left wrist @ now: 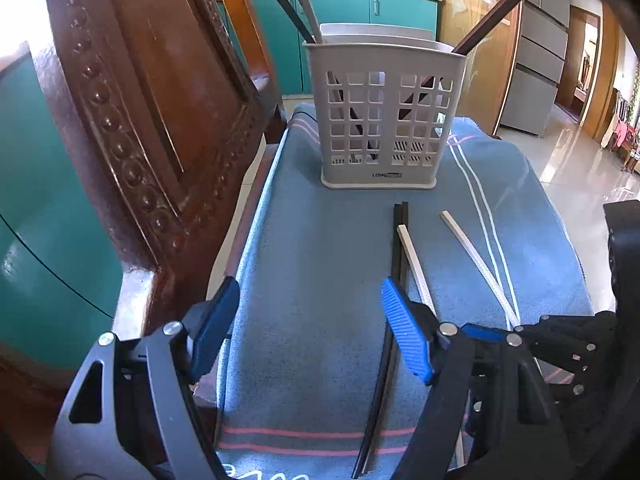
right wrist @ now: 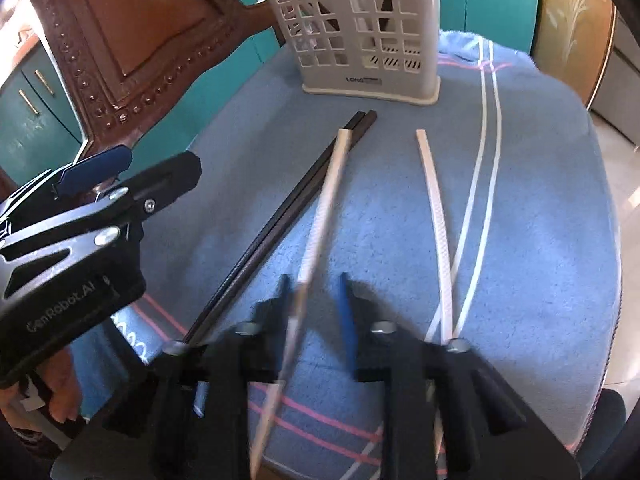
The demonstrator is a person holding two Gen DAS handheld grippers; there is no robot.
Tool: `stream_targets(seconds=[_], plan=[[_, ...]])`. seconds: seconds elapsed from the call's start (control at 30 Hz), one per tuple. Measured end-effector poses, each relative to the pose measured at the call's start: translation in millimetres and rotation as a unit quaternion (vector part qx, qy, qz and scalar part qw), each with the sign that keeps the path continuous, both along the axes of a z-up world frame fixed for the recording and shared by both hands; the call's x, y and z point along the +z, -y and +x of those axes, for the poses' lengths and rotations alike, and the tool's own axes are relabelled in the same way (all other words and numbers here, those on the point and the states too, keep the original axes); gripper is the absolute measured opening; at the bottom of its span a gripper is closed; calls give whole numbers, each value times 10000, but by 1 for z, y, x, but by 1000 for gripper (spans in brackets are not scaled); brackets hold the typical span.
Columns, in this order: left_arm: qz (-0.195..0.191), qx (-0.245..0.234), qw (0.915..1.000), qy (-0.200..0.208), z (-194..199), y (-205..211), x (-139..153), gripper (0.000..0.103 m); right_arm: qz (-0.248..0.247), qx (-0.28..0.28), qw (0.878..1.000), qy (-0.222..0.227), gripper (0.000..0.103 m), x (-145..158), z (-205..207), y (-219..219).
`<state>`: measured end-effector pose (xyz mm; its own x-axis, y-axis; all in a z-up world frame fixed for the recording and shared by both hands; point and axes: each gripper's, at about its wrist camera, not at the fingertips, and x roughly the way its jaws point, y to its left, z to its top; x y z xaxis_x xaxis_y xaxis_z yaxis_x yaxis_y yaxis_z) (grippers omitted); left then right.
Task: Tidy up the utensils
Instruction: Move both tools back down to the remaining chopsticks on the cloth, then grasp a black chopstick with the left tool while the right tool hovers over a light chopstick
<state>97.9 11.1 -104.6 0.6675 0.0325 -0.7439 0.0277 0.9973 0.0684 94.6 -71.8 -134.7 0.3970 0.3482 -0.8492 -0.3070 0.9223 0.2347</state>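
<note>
Left tool (left wrist: 308,286) wide, holding nothing. Right tool (right wrist: 314,282) blurry, pinched narrow on one white chopstick (right wrist: 328,196). Lying near on the blue towel (right wrist: 540,200): two black chopsticks (right wrist: 296,196) side by side, a second white chopstick (right wrist: 434,200) to the right. Far back, one grey basket (left wrist: 384,120), with brown sticks (left wrist: 492,16) standing at its right and a black stick (left wrist: 288,4) at its left.

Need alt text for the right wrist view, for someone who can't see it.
The right gripper straddles a white chopstick lying on a blue towel, beside a black pair and a second white chopstick. A pale slotted utensil holder stands behind; the open left gripper is at left.
</note>
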Motion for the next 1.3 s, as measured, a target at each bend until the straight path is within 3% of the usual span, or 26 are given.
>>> stream_targets(seconds=[0.27, 0.4, 0.57, 0.7, 0.87, 0.93, 0.97, 1.07, 1.3], plan=[[-49, -250, 9996, -83, -1, 9, -6, 74, 455, -774, 9958, 187, 6, 20, 1, 46], [-130, -535, 9980, -305, 4, 22, -19, 48, 154, -1129, 9930, 315, 6, 27, 2, 75], [-550, -725, 9930, -750, 14, 29, -40, 33, -283, -1450, 9889, 162, 6, 11, 3, 99], [-663, -706, 9904, -989, 20, 30, -54, 25, -151, -1489, 9887, 62, 7, 5, 2, 108], [-712, -686, 9903, -981, 21, 30, -55, 24, -136, -1451, 9892, 161, 15, 2, 2, 101], [-706, -673, 9905, -968, 20, 33, -54, 19, -160, -1447, 9891, 201, 18, 3, 3, 96], [-768, -654, 9901, -975, 19, 34, -54, 14, -189, -1427, 9893, 222, 21, 2, 5, 94], [-1118, -628, 9874, -930, 14, 35, -50, 12, -282, -1358, 9899, 285, 23, 2, 4, 88], [-1148, -724, 9898, -424, 0, 45, -31, 12, -245, -1276, 9910, 305, 25, 3, -3, 89]])
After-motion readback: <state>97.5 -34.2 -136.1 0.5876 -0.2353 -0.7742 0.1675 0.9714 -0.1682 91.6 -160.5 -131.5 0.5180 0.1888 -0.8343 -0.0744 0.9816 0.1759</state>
